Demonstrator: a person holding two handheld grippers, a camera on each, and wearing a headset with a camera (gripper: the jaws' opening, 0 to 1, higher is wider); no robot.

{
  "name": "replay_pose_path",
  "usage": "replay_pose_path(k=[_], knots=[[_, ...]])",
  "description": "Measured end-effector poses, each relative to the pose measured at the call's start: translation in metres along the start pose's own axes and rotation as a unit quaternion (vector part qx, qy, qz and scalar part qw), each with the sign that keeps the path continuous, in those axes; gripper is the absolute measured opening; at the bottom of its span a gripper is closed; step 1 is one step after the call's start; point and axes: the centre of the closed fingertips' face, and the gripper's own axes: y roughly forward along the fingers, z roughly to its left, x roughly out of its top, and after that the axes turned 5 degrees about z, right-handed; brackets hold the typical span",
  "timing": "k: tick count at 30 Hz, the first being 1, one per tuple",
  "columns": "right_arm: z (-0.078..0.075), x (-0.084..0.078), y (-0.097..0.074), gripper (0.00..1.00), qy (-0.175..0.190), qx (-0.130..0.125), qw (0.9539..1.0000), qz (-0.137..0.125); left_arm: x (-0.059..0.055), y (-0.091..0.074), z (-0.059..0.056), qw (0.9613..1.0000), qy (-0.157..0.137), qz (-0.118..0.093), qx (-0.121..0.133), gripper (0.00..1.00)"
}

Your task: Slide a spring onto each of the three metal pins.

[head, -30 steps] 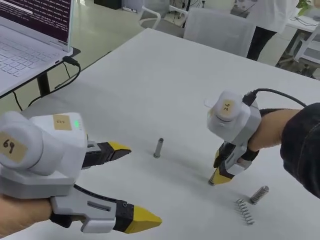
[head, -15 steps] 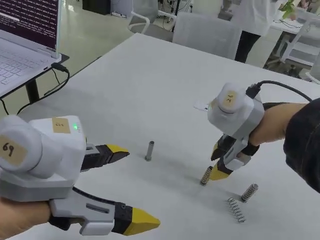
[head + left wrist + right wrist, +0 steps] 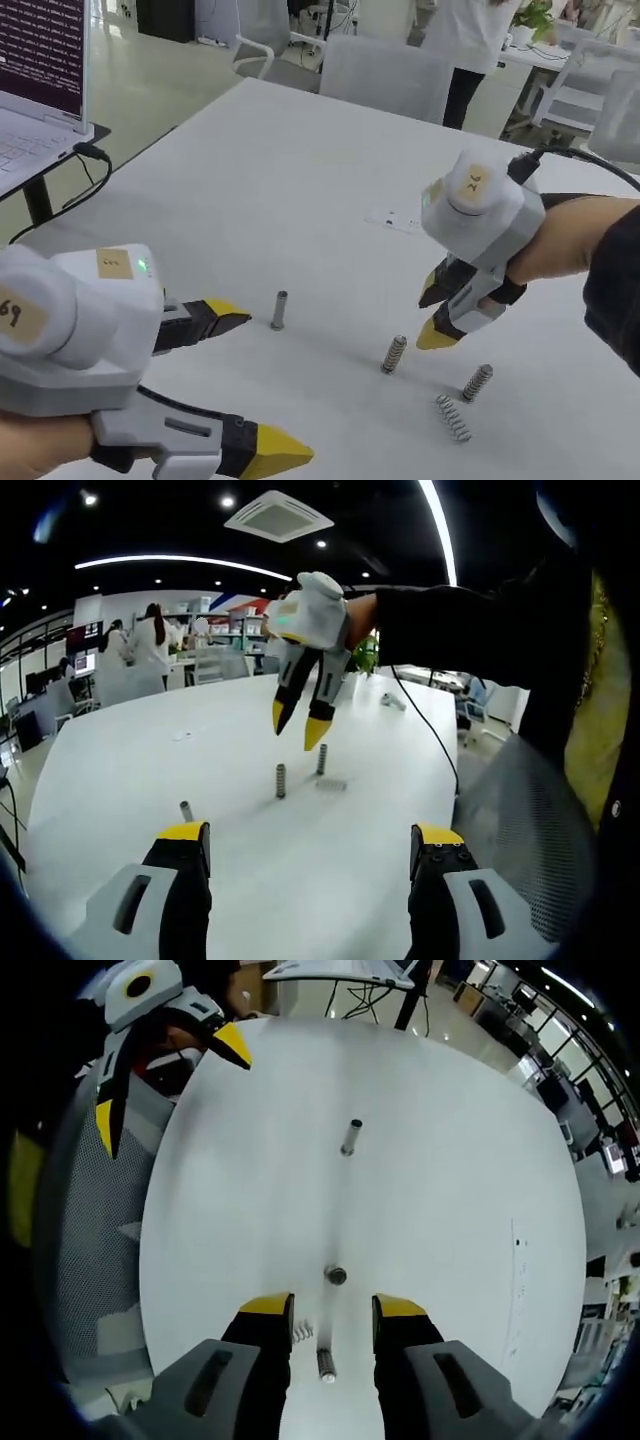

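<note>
A broad white table [image 3: 300, 170], matte and mostly bare, carries the work near its 6 o'clock edge in the head view. The sprung pin [image 3: 394, 354] stands upright there, a coil around its shaft. The bare pin [image 3: 279, 310] stands apart from it, at its 10 o'clock. At the sprung pin's 4 o'clock a second spring [image 3: 477, 382] stands tilted; I cannot tell whether a pin is inside it. Just beside that one, at its 7 o'clock, a loose spring [image 3: 452, 417] lies flat on the surface.

The right gripper [image 3: 433, 318] hovers near the sprung pin, at its 2 o'clock, with its yellow tips pointing down and its jaws parted on nothing. The left gripper [image 3: 255, 385] sits at the scene's 8 o'clock, jaws spread wide with nothing between them, aimed toward the pins.

A small paper label [image 3: 393, 220] lies farther out on the table, at 12 o'clock from the sprung pin. Off the table's 10 o'clock corner an open laptop [image 3: 40, 60] rests on a separate stand, with a black cable [image 3: 88, 152] plugged into its side. Beyond the far edge are a pale chair [image 3: 385, 75] and a person in a white coat [image 3: 455, 35]. The left gripper view shows an open office with a ceiling air unit [image 3: 278, 517], curved light strips [image 3: 180, 562] and other people [image 3: 155, 645] at distant desks.
</note>
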Motion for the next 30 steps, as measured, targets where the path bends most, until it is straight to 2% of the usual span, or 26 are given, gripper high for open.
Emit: replay_pose_path(k=[7,14,22,30], knots=[[0.006,-0.002,-0.016,0.29,0.014,-0.016,0.9995,-0.024,0.001,0.002,-0.001,1.0,0.001,0.002,-0.004,0.79],[0.015,-0.01,-0.023,0.28,0.031,-0.023,0.9984,-0.04,0.001,0.003,-0.003,1.0,0.002,0.003,-0.008,0.79],[0.028,-0.021,-0.024,0.28,0.056,-0.023,0.9968,-0.053,0.002,0.005,-0.005,0.9999,0.003,0.004,-0.011,0.78],[0.04,-0.038,-0.015,0.28,0.085,-0.017,0.9946,-0.057,0.002,0.006,-0.006,0.9999,0.003,0.005,-0.015,0.78]])
